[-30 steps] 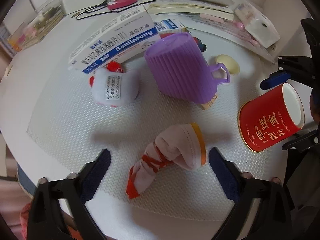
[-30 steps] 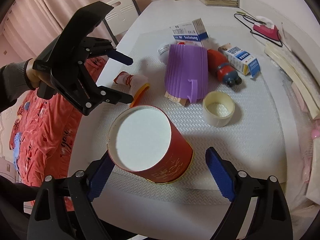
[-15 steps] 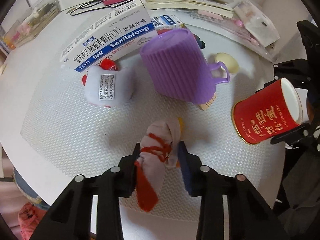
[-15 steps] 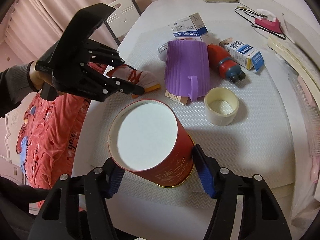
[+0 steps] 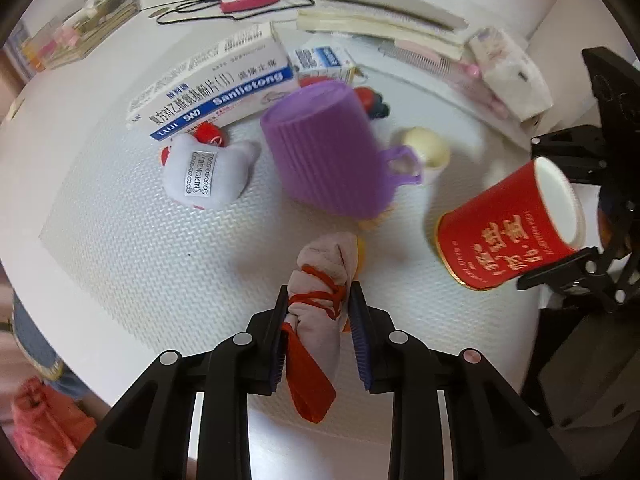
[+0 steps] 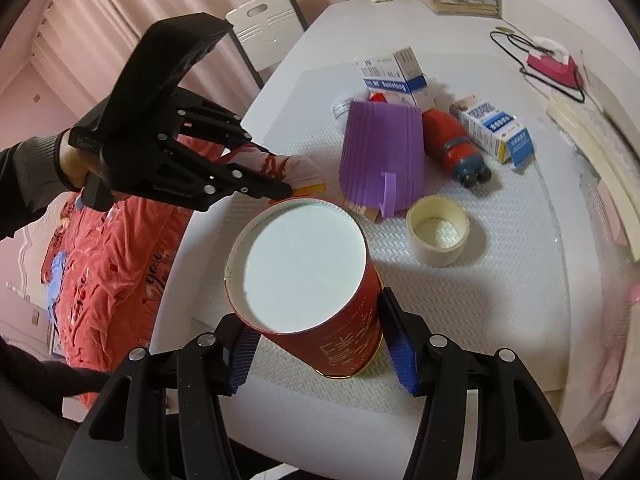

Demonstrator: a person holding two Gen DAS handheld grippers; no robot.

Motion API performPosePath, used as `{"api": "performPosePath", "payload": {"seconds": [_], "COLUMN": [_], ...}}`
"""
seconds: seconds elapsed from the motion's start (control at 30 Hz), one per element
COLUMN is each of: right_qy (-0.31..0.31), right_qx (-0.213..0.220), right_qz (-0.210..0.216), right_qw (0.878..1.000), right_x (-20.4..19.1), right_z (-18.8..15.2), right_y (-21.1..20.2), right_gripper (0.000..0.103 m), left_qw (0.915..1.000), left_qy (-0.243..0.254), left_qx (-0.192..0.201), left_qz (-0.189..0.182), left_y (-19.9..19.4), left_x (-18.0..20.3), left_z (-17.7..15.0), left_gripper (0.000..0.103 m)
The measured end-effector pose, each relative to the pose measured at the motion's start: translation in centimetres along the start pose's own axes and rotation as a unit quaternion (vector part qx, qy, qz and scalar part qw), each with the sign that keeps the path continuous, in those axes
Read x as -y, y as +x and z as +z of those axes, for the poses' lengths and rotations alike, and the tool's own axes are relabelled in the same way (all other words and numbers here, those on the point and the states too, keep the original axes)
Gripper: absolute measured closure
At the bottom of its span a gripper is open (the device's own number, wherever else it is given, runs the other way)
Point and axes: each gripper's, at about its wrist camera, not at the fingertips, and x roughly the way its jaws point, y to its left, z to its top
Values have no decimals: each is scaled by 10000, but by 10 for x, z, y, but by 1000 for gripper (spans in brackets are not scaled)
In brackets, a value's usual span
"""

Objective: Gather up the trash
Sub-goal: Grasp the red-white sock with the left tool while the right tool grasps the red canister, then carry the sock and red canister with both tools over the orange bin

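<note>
Now | left fingers [image 5: 320, 312] pinch crumpled wrapper [image 5: 320, 280] | right fingers [image 6: 320, 344], just closing, clamp red canister [image 6: 312, 280]

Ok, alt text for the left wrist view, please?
The left gripper is shut on a crumpled white-and-red wrapper over a white textured mat. Beyond lie an upturned purple ribbed cup and medicine boxes; at right, the right gripper holds a red cylindrical can.

A home bedroom: pink curtains [image 6: 100, 32], a bed with a red patterned quilt [image 6: 104, 264], and a white table [image 6: 500, 364] cluttered with medicine boxes [image 5: 212, 88], a purple cup [image 5: 328, 152], and books [image 5: 380, 28]
</note>
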Motion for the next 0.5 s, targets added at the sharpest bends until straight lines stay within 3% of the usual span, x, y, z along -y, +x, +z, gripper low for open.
{"api": "performPosePath", "payload": {"seconds": [0.4, 0.5], "right_qy": [-581, -789], "right_qx": [92, 105], "right_qz": [242, 324], "right_qw": [9980, 9963], "right_x": [-22, -30], "right_z": [12, 15], "right_y": [-51, -62], "right_gripper": [46, 46], "left_qw": [9979, 9964], "left_qy": [-368, -533], "left_qx": [385, 479], "left_qz": [359, 460], "left_y": [-68, -85], "left_x": [48, 54], "left_z": [-12, -29], "left_gripper": [73, 73]}}
